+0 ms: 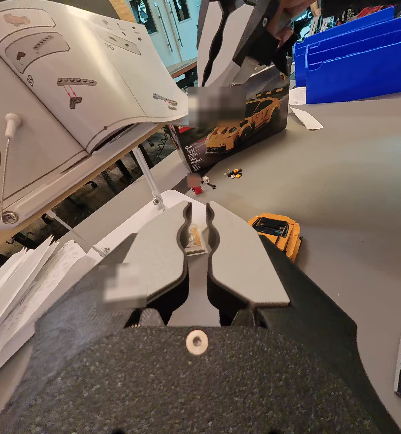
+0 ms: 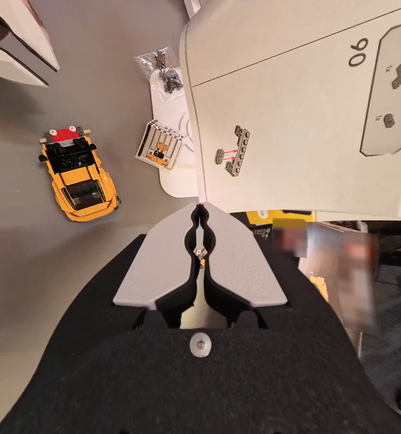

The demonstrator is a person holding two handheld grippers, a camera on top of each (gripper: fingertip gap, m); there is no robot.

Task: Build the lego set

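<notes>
The instruction booklet [image 1: 77,77] lies open on a tilted stand. My right gripper [image 2: 200,206] is shut, its tips pinching the edge of a booklet page [image 2: 288,117]. It also shows in the left wrist view [image 1: 205,83], high at the page's right edge. The part-built yellow car [image 2: 77,178] stands on the grey table, open at the top, and also shows in the left wrist view [image 1: 281,234]. My left gripper [image 1: 200,204] is slightly open and empty, above a sticker sheet [image 1: 196,239] and left of the car.
The set's box [image 1: 253,126] stands behind loose small parts [image 1: 234,174] and a red minifigure [image 1: 197,189]. Blue bins [image 1: 359,61] stand at the back right. Paper bags [image 1: 26,286] lie at the left. A clear bag of dark parts [image 2: 164,72] lies on the stand's white base [image 2: 173,180]. My hands' fingertips stand some 15 centimetres from each other.
</notes>
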